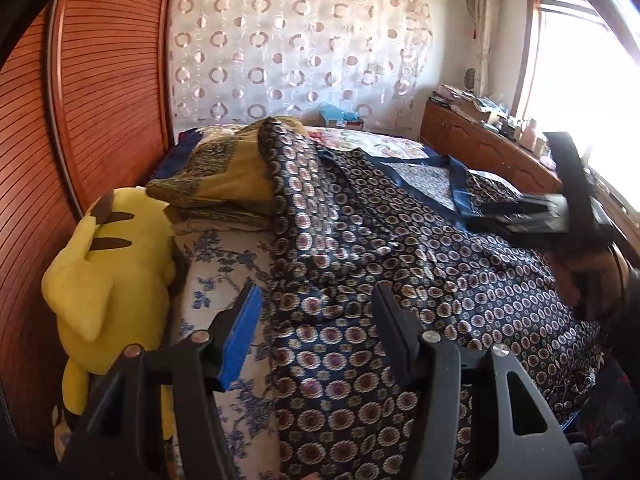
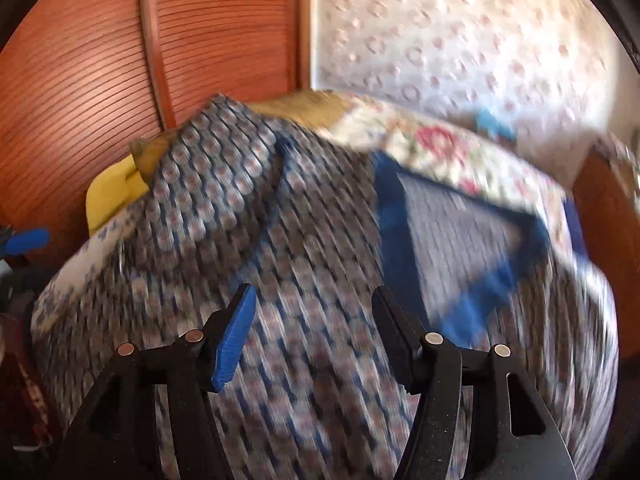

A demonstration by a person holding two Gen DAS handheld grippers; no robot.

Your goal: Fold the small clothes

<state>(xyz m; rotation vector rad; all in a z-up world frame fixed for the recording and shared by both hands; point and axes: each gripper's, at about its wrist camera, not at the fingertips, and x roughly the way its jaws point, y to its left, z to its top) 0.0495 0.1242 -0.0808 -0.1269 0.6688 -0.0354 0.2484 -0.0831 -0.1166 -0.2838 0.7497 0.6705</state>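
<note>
Both grippers (image 1: 316,312) — above patterned garment (image 1: 360,248)

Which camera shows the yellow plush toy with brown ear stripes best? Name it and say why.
The left wrist view. There the yellow plush toy is sharp and almost whole, lying against the slatted wooden wardrobe door beside the bed. The right wrist view is motion-blurred and shows only a yellow patch behind the dark blue circle-patterned cloth.

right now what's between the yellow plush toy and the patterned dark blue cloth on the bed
In the left wrist view, a strip of white bedsheet with blue flowers separates the yellow plush toy from the patterned dark blue cloth.
</note>
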